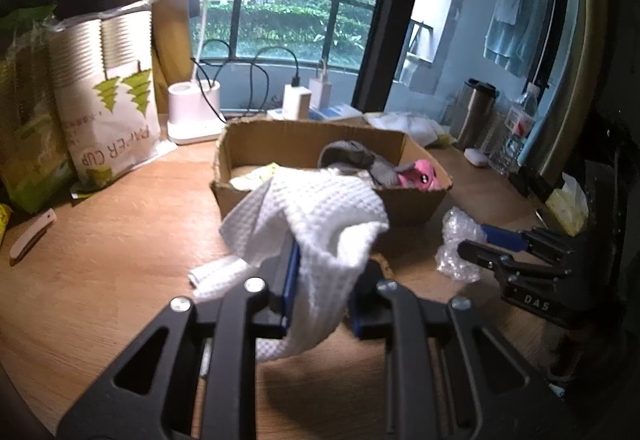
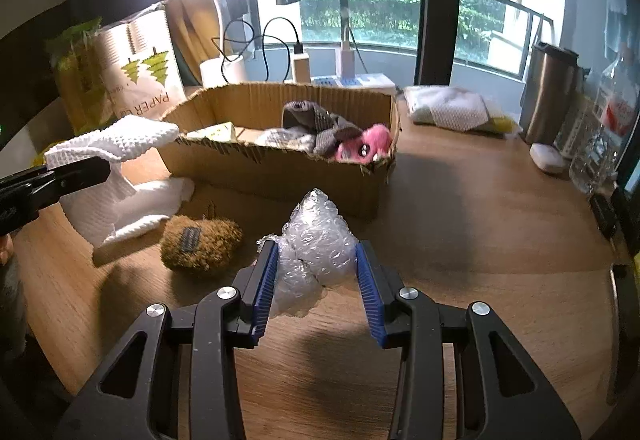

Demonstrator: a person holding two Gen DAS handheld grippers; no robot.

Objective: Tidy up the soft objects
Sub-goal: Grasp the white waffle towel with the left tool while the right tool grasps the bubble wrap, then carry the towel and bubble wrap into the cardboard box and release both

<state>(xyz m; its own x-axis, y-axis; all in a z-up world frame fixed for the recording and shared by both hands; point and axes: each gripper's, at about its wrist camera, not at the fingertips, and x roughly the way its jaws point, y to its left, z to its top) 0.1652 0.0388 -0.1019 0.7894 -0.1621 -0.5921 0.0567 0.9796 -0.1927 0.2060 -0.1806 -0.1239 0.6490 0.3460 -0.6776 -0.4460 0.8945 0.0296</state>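
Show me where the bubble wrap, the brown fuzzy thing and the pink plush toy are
bubble wrap (image 2: 316, 236): right wrist view, middle of the crumpled clear bundle.
brown fuzzy thing (image 2: 208, 246): right wrist view, its furry top beside the dark tag.
pink plush toy (image 2: 370, 144): right wrist view, its pink head in the box corner.

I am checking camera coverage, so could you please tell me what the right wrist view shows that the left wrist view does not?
Only the right wrist view shows the fuzzy brown plush lump on the wooden desk.

Only the left wrist view shows the small white folding knife.

Both show the open cardboard box, the white waffle-weave cloth in the left tool and the crumpled clear bubble wrap.
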